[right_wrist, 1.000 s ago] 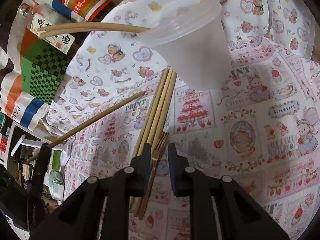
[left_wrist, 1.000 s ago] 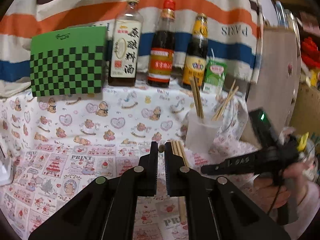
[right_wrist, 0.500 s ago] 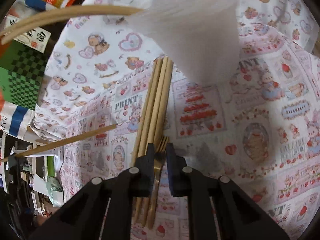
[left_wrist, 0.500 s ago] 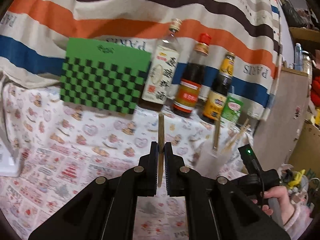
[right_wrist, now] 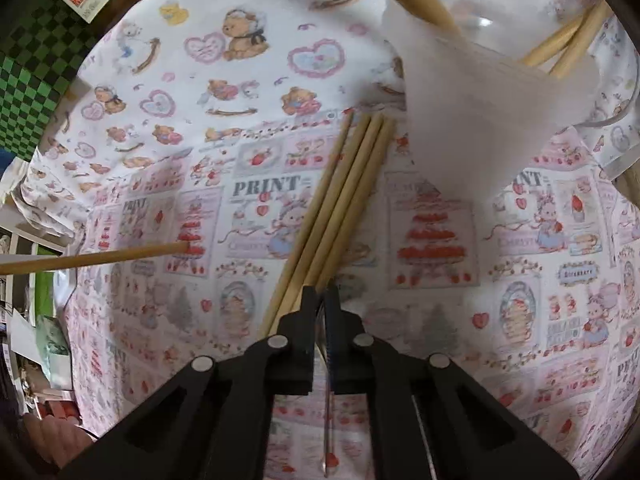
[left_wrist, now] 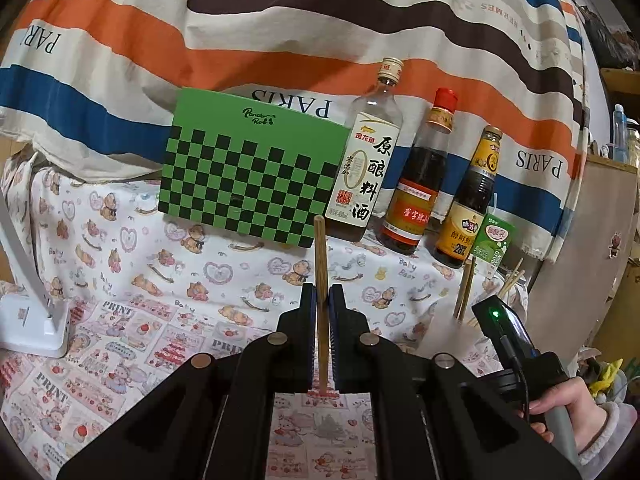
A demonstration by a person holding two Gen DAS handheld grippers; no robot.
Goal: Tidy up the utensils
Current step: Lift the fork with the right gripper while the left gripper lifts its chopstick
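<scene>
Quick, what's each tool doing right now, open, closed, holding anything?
Left tool: closed on a chopstick, held upright.
Right tool: closed on a thin metal utensil, probably a fork; its head is hidden.

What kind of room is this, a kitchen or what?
Probably a table at home set up like a kitchen corner: sauce bottles stand by a striped blanket, on a teddy-bear tablecloth, with chopsticks beside a cup.
</scene>
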